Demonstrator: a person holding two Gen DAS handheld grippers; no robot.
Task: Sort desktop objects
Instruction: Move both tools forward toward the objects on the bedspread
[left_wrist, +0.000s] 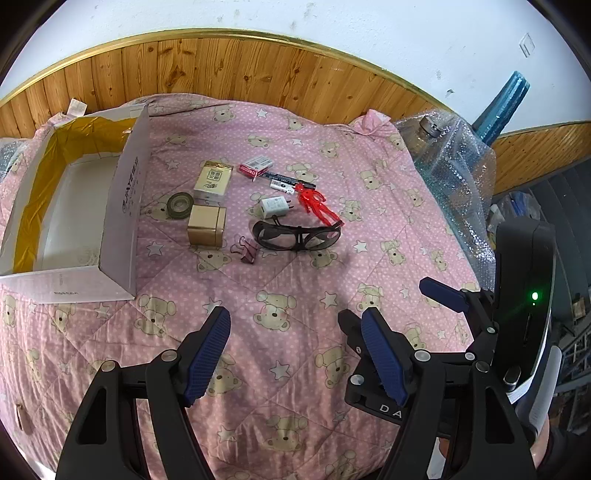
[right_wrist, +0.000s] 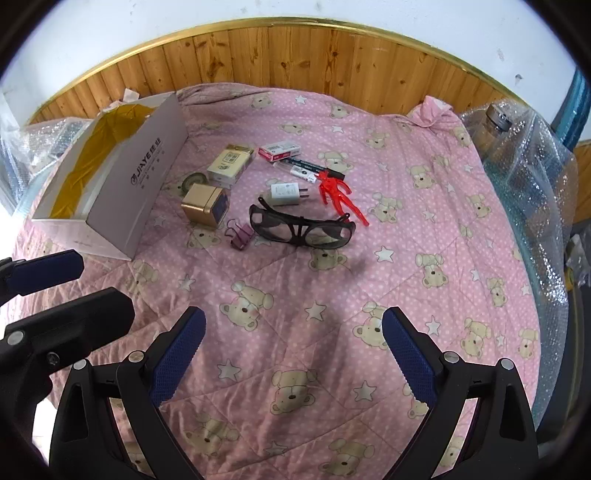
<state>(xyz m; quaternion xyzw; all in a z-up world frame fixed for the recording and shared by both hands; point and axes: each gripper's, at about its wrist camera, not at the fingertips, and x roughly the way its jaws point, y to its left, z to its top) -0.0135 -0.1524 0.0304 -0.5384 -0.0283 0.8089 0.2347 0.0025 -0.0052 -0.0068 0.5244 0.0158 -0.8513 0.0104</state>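
Several small objects lie on a pink bear-print quilt: dark safety glasses, a red toy figure, a white charger, a gold cube box, a tape roll, a cream box, a red-white small box, pens and a purple binder clip. An open white box stands to their left. My left gripper and right gripper both hover open and empty over the near quilt, well short of the objects.
A bubble-wrapped bottle sits at the quilt's right edge. A wood-panelled wall runs behind. The two grippers are close side by side, and a finger of the left one shows at the left of the right wrist view.
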